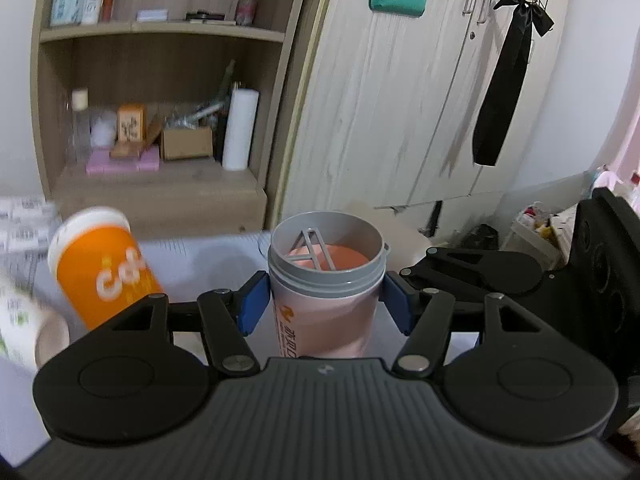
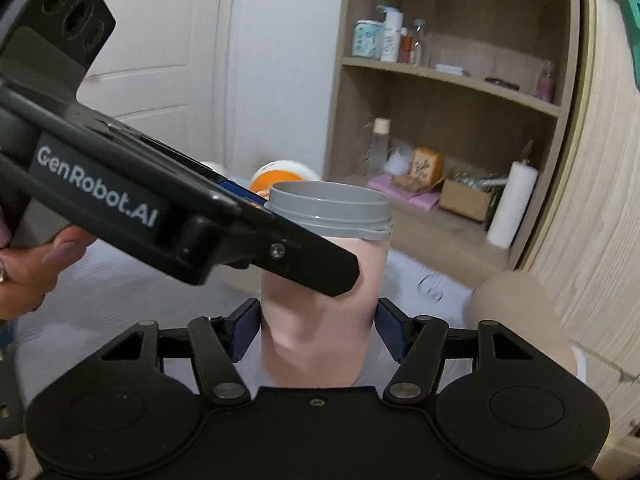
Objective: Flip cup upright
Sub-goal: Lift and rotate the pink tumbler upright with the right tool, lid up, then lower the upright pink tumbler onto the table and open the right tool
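A pink cup with a grey threaded rim stands upright, mouth up, with a grey insert inside. My left gripper has its blue pads pressed on both sides of the cup just under the rim. In the right wrist view the same cup sits between the pads of my right gripper, which closes on its lower body. The left gripper's black body crosses in front of the cup there. The cup's base is hidden.
An orange paper cup with a white rim stands tilted at the left on a white cloth surface. A wooden shelf unit with bottles, boxes and a paper roll is behind. A wardrobe is at the right.
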{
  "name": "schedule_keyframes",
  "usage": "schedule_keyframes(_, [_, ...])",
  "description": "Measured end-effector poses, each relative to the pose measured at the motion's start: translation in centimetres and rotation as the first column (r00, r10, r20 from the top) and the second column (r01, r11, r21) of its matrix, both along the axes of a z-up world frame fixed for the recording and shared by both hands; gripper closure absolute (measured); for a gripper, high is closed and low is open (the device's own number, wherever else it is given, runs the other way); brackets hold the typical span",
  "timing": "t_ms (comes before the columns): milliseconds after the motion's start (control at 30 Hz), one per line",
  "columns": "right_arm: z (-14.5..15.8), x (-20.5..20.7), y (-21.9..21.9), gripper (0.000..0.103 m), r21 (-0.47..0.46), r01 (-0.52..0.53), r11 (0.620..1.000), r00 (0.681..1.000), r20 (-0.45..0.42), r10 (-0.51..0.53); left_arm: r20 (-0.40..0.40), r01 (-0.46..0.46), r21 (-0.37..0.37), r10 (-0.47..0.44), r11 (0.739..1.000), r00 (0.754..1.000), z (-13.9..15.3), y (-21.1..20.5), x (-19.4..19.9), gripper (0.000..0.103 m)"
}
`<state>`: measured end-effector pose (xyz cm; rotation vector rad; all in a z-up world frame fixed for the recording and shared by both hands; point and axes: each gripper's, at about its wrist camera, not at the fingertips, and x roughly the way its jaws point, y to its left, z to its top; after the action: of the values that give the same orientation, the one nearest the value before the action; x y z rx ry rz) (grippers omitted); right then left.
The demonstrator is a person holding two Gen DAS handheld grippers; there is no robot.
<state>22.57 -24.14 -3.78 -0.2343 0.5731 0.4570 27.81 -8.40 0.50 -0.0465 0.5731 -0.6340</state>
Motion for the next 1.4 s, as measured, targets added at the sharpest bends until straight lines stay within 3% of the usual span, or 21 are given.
schedule_keyframes(200, [-0.6, 3.8, -0.1, 0.035, 0.030, 0.060, 0.998, 0.998, 0.016, -0.061, 0.063, -0.006, 0.033, 0.004, 0.999, 0.998, -0.2, -0.7, 3.1, 0.042])
schedule_keyframes(333, [-1.4, 5.8, -0.1, 0.035, 0.042, 0.084, 0.996, 0.996, 0.022, -0.085, 0.087, -0.004, 0.093, -0.004, 0.996, 0.996, -0.7, -1.5, 4.7, 0.042])
schedule_keyframes(467, [-2.4, 6.9, 0.5, 0.035, 0.017, 0.109, 0.994, 0.994, 0.025, -0.109, 0.096, -0.006, 0.131, -0.007, 0.991, 0.995, -1.4, -2.2, 5.8, 0.042])
schedule_keyframes(800, [-2.8, 8.2, -0.2, 0.034, 0.038, 0.138, 0.990, 0.990, -0.003, -0.138, 0.096, 0.007, 0.102, -0.017, 0.995, 0.995, -1.9, -2.2, 6.7, 0.040])
schedule_keyframes(900, [-2.7, 8.3, -0.1, 0.034, 0.040, 0.130, 0.991, 0.992, -0.004, -0.130, 0.060, 0.012, 0.090, -0.017, 0.996, 0.998, -2.3, -2.0, 6.7, 0.037])
schedule_keyframes(1100, [-2.6, 7.4, 0.1, 0.021, 0.036, 0.142, 0.989, 0.990, -0.010, -0.141, 0.000, -0.009, 0.077, 0.009, 0.997, 1.000, -2.9, -1.3, 6.2, 0.030])
schedule_keyframes(1400, [-2.3, 5.3, -0.6, 0.018, 0.055, 0.164, 0.985, 0.986, -0.042, -0.162, -0.013, -0.020, 0.082, 0.021, 0.996, 1.000, -2.4, 0.1, 3.1, 0.029])
